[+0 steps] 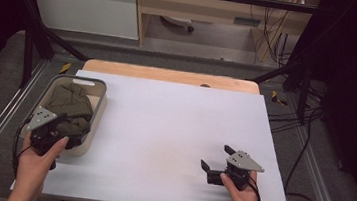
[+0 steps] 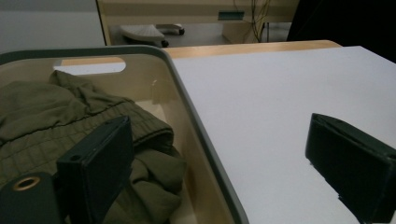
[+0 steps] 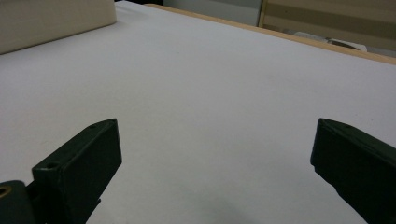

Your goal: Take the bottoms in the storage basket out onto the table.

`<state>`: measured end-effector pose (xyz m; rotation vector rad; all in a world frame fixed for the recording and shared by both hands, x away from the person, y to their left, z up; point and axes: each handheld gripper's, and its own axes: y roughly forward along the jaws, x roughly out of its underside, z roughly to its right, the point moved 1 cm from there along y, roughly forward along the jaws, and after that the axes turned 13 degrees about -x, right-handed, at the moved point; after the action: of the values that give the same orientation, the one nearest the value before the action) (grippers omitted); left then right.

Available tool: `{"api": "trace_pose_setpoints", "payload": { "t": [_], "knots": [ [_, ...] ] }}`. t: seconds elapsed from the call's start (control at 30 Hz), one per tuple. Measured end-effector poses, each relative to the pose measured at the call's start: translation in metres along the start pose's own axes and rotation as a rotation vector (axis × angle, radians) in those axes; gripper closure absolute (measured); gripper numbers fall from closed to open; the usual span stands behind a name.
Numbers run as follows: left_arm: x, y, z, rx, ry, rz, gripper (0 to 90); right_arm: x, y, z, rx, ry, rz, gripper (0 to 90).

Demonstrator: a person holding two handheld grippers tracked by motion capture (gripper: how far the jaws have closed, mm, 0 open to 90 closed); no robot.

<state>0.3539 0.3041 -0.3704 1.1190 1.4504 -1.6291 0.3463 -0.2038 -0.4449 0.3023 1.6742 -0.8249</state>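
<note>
Fingers of the left gripper point(image 1: 69, 137) stand spread wide with nothing pinched between them; seen from the high view, that gripper hangs over the near end of the cream bin point(image 1: 98, 88), which sits at the left edge of the white tabletop point(image 1: 173, 130). An olive-green garment point(image 1: 71, 103) lies crumpled inside the bin, filling most of it. Well to the right of the bin, the right gripper point(image 1: 216, 161) rests low over the bare tabletop near its front edge, its fingers parted and empty. Through the left gripper view, one finger point(image 2: 100, 163) sits above the garment's folds point(image 2: 60, 116) while the other point(image 2: 352, 165) sits outside the bin, over the tabletop point(image 2: 280, 93); the bin's grey rim point(image 2: 196, 121) runs between them, and a handle slot point(image 2: 88, 65) shows in the bin's far wall. Whether the inner finger touches the cloth cannot be told. Through the right gripper view, both fingers point(image 3: 79, 168) stand far apart over plain white tabletop point(image 3: 210, 93), with a corner of the bin point(image 3: 56, 21) up at the far left.
</note>
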Motion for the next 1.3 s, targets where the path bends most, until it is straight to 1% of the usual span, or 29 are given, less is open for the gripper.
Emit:
{"api": "trace_pose_setpoints", "payload": {
  "t": [0.03,0.13,0.2,0.23,0.27,0.3,0.43,0.53,0.67,0.7,0.73,0.77,0.8,0.87,0.9,0.93,0.97,1.0,1.03,1.07,1.13,1.23,1.3],
  "knots": [
    [-0.005,0.002,-0.004,-0.006,-0.004,-0.018,7.6,0.0,0.0,0.0,0.0,0.0,0.0,2.5],
    [-0.015,0.005,-0.01,-0.021,0.003,-0.047,7.7,0.0,0.0,0.0,0.002,0.001,0.002,2.5],
    [-0.022,0.007,-0.013,-0.038,0.028,-0.056,7.7,0.0,0.0,0.0,0.001,0.002,0.003,2.5],
    [-0.022,0.007,-0.013,-0.038,0.028,-0.056,7.6,0.0,0.0,0.0,0.0,0.003,0.003,2.5],
    [-0.026,0.009,-0.015,-0.048,0.046,-0.062,7.5,0.0,-0.001,0.0,0.001,0.003,0.002,2.4],
    [-0.028,0.011,-0.017,-0.056,0.054,-0.069,7.3,0.0,-0.001,0.0,0.004,0.001,0.0,2.4],
    [-0.034,0.02,-0.024,-0.088,0.076,-0.109,7.3,0.0,-0.001,0.001,0.006,0.002,-0.001,2.4],
    [-0.04,0.028,-0.027,-0.111,0.103,-0.135,7.3,0.0,0.0,0.0,0.005,0.0,-0.001,2.4],
    [-0.049,0.04,-0.029,-0.143,0.156,-0.173,7.3,0.0,0.001,-0.002,0.001,-0.002,-0.007,2.3],
    [-0.049,0.04,-0.029,-0.143,0.156,-0.173,7.2,0.0,0.002,-0.002,0.001,-0.004,-0.009,2.3],
    [-0.054,0.049,-0.032,-0.162,0.18,-0.198,7.1,0.0,0.001,-0.002,0.001,-0.005,-0.009,2.3],
    [-0.054,0.049,-0.032,-0.162,0.18,-0.198,7.1,0.0,0.001,-0.002,0.001,-0.005,-0.009,2.3],
    [-0.056,0.059,-0.037,-0.187,0.188,-0.237,7.3,0.0,0.001,-0.001,-0.001,-0.003,-0.009,2.5],
    [-0.056,0.069,-0.045,-0.202,0.177,-0.279,7.4,0.0,0.001,-0.001,-0.002,-0.002,-0.01,2.5],
    [-0.056,0.069,-0.045,-0.202,0.177,-0.279,7.4,0.0,0.001,-0.001,-0.002,-0.002,-0.01,2.5],
    [-0.055,0.078,-0.05,-0.222,0.159,-0.305,7.6,0.0,0.0,0.0,-0.001,0.0,-0.008,2.5],
    [-0.055,0.078,-0.05,-0.222,0.159,-0.305,7.6,0.0,0.0,0.0,-0.001,-0.001,-0.007,2.5],
    [-0.052,0.085,-0.054,-0.234,0.149,-0.326,7.6,0.0,0.0,0.0,0.0,-0.001,-0.005,2.5],
    [-0.052,0.085,-0.054,-0.234,0.149,-0.326,7.6,0.0,0.0,0.0,0.0,-0.001,-0.005,2.5],
    [-0.049,0.091,-0.056,-0.238,0.142,-0.349,7.6,-0.001,-0.001,0.0,-0.002,0.0,-0.003,2.4],
    [-0.046,0.096,-0.059,-0.243,0.128,-0.368,7.6,-0.001,0.0,0.0,-0.002,-0.002,-0.004,2.4],
    [-0.041,0.104,-0.064,-0.269,0.119,-0.387,7.5,-0.001,0.0,0.0,-0.001,-0.002,-0.007,2.4],
    [-0.039,0.109,-0.068,-0.272,0.102,-0.397,6.4,-0.001,0.0,0.001,0.0,-0.003,-0.006,2.4]
  ]
}}
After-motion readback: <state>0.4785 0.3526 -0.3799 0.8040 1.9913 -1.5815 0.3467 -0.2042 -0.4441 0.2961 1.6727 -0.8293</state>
